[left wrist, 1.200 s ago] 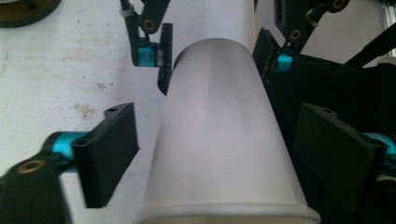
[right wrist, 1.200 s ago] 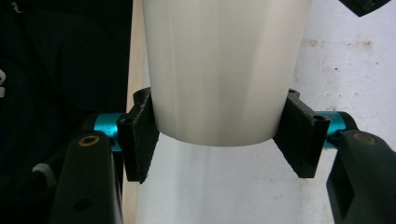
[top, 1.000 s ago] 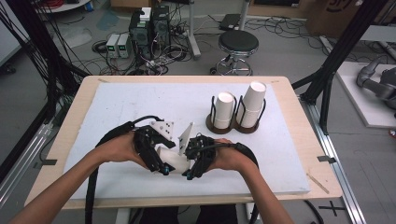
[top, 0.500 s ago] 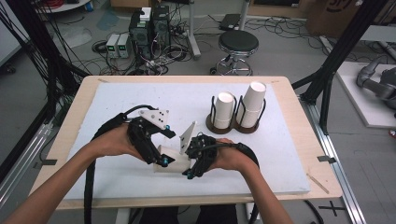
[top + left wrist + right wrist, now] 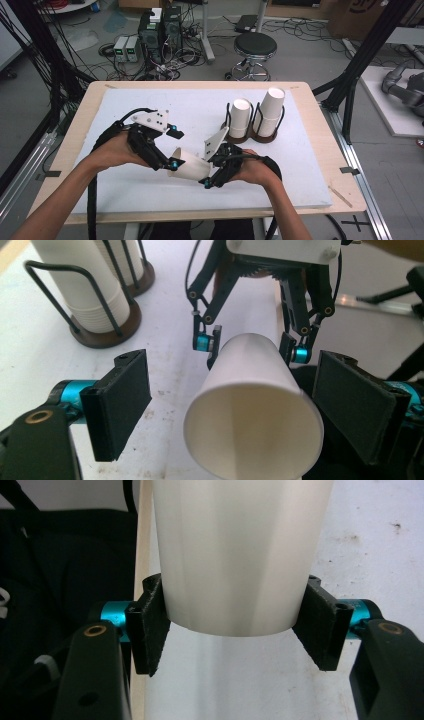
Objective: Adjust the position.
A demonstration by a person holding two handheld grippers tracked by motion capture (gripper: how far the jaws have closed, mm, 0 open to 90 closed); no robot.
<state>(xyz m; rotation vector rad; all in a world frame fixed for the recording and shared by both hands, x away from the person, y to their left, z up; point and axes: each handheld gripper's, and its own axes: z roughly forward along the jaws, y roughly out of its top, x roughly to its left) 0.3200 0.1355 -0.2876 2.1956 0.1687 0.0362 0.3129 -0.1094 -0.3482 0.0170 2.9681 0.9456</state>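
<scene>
Right tool (image 5: 227, 625) clamps the narrow base of a white paper cup (image 5: 187, 166), held sideways above the counter (image 5: 300, 165). Left tool (image 5: 235, 410), its jaws just closing somewhat, stands apart around the cup's open rim. Two cup stacks in wire holders (image 5: 255, 120) stand well behind, nothing between.

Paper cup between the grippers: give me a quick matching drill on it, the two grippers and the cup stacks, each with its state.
Things:
1. paper cup
2. left gripper
3. right gripper
4. cup stacks

States:
A. open, pads off the rim
B. upright in wire holders
C. on its side, in the air
D. clamped on the cup's base

Pairs: 1-C, 2-A, 3-D, 4-B
</scene>
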